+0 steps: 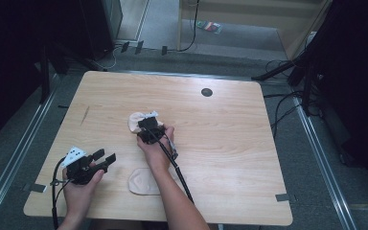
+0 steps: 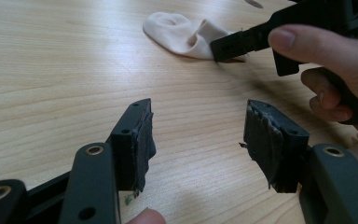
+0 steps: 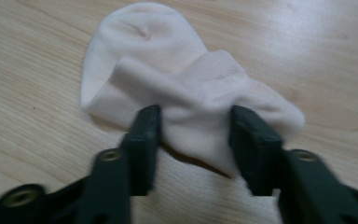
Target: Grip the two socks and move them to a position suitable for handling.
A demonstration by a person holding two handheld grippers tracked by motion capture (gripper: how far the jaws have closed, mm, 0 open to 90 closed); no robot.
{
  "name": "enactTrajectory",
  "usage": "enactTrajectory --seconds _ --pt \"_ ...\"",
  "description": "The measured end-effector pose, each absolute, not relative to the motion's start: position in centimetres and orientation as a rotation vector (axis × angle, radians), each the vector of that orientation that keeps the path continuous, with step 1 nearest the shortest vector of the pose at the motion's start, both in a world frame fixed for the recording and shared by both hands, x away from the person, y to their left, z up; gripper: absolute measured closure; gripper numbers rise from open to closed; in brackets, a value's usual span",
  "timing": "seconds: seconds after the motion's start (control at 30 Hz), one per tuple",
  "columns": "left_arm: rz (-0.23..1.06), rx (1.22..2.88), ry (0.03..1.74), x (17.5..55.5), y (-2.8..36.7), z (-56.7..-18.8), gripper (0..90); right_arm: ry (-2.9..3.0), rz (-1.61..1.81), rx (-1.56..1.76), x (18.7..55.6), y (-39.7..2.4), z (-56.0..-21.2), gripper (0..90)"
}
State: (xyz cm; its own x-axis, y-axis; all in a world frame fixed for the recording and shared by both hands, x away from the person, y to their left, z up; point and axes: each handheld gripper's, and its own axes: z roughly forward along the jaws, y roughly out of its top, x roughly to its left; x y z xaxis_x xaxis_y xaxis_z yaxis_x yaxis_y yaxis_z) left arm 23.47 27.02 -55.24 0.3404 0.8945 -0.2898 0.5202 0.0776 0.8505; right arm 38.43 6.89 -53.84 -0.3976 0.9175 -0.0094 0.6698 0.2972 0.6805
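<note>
Light wood-grain table [image 1: 230,143] with small dark round spot [image 1: 206,92] near far edge; two pale socks on it, one mid-table [image 1: 135,121], another [image 1: 143,182] at near edge.

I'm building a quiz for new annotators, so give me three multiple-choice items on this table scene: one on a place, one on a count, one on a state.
1. Where does the second sock lie?
A. At the near table edge beside the right forearm
B. On the floor
C. By the dark round spot

2. How many socks are on the table?
A. One
B. Two
C. Four

3. How do the left gripper jaws stand?
A. Shut on a sock
B. Shut on nothing
C. Open over bare wood

Answers: 1 A, the high view shows it there. 2 B, it plus the sock at the right gripper. 3 C, bare wood shows between them.
</note>
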Motion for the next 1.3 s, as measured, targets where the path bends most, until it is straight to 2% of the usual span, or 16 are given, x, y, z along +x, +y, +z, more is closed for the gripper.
enactTrajectory --seconds 0.03,0.07,0.1,0.13,0.27,0.5,0.7,0.8,0.83,0.87,0.9,0.93,1.0,1.1,1.3 --pt "0.458 1.582 1.314 23.5 27.0 -55.3 42.9 2.195 0.854 1.390 38.4 6.8 -53.8 70.6" --pt "0.458 1.586 1.311 23.5 27.0 -55.3 43.0 2.208 0.853 1.378 38.4 6.6 -53.7 77.5" --pt "0.459 1.589 1.310 23.5 27.0 -55.3 43.0 2.224 0.839 1.364 38.5 6.4 -53.6 83.6" --pt "0.457 1.589 1.311 23.5 26.9 -55.3 43.1 2.265 0.856 1.363 38.8 5.9 -53.4 85.0" --pt "0.456 1.590 1.311 23.5 26.9 -55.3 43.3 2.314 0.930 1.289 38.5 4.2 -51.7 85.7" --pt "0.455 1.598 1.312 23.6 26.9 -55.3 43.7 2.346 1.150 1.051 35.6 -0.4 -47.9 85.9" --pt "0.466 1.610 1.308 23.6 26.7 -55.3 44.0 2.427 1.170 0.866 33.5 -3.3 -49.1 85.8" --pt "0.467 1.608 1.308 23.6 26.6 -55.3 43.9 2.476 1.163 0.854 33.8 -4.4 -50.9 81.0" --pt "0.467 1.608 1.308 23.6 26.6 -55.3 43.9 2.478 1.135 0.847 34.0 -4.7 -51.5 68.3" --pt "0.464 1.609 1.307 23.5 26.7 -55.3 43.9 2.455 1.087 0.861 34.3 -4.9 -52.1 51.6" --pt "0.465 1.608 1.307 23.5 26.7 -55.3 43.8 2.450 1.039 0.911 34.6 -5.2 -52.4 41.8" --pt "0.466 1.608 1.307 23.5 26.7 -55.3 43.8 2.437 1.032 0.951 34.8 -5.5 -52.3 39.4" --pt "0.465 1.610 1.308 23.6 26.6 -55.2 43.9 2.372 1.095 1.019 34.7 -6.1 -51.6 40.2" --pt "0.468 1.613 1.309 23.6 26.6 -55.2 43.9 2.314 1.151 1.032 34.4 -5.9 -50.0 48.2" --pt "0.466 1.619 1.307 23.6 26.6 -55.2 44.0 2.318 1.042 1.137 34.6 -1.7 -49.2 55.4"
